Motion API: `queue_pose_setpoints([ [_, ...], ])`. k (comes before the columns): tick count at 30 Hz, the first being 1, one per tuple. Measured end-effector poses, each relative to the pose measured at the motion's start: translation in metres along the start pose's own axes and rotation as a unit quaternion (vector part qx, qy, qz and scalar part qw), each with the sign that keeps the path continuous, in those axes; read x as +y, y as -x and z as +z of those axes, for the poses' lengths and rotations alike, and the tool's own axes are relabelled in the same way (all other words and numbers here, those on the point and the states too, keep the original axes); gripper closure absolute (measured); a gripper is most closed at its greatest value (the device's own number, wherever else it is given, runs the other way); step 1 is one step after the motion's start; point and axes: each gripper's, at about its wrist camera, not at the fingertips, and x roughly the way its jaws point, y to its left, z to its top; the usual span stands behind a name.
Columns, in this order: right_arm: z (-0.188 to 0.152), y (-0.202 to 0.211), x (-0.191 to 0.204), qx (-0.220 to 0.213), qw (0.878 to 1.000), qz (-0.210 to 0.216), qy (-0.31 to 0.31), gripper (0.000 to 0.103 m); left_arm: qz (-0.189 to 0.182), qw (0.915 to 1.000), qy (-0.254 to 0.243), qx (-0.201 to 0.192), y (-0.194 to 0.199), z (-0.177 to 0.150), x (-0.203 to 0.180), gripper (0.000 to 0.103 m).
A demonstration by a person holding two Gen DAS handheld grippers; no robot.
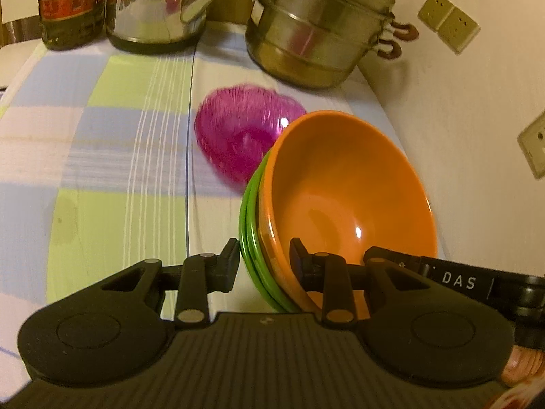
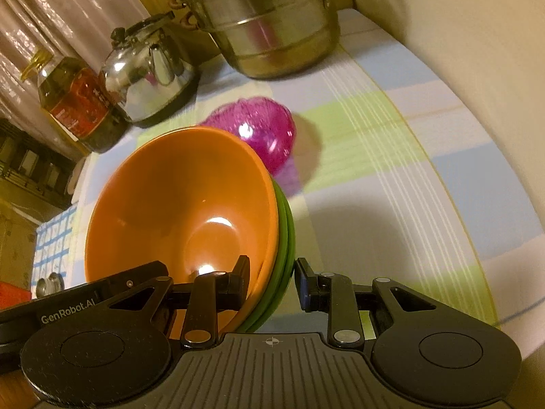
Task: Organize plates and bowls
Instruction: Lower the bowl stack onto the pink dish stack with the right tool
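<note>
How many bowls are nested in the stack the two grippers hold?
3 at least: an orange bowl on top, nested in two green bowls whose rims show beneath it. The left gripper and right gripper each clamp a side. More could be hidden underneath.

Your left wrist view looks steeply down, close over the bowl stack [image 1: 340, 204], from its left rim; your right wrist view from its right rim. Both share the stack and, beyond it, the steamer pot [image 2: 265, 24].

You see an orange bowl [image 1: 340, 184] nested in green bowls [image 1: 252, 238], a magenta heart dish [image 1: 238, 129], and a blue-green checked cloth [image 1: 102, 136].
</note>
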Motion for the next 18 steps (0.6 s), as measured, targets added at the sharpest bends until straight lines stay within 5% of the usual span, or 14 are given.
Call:
queue_pose_setpoints([
  [18,0.109,-0.063,0.012,-0.004,1.000,0.003,-0.001,0.075,0.008,0.9999,0.012,-0.008,-0.060,0.102,0.012,0.075],
])
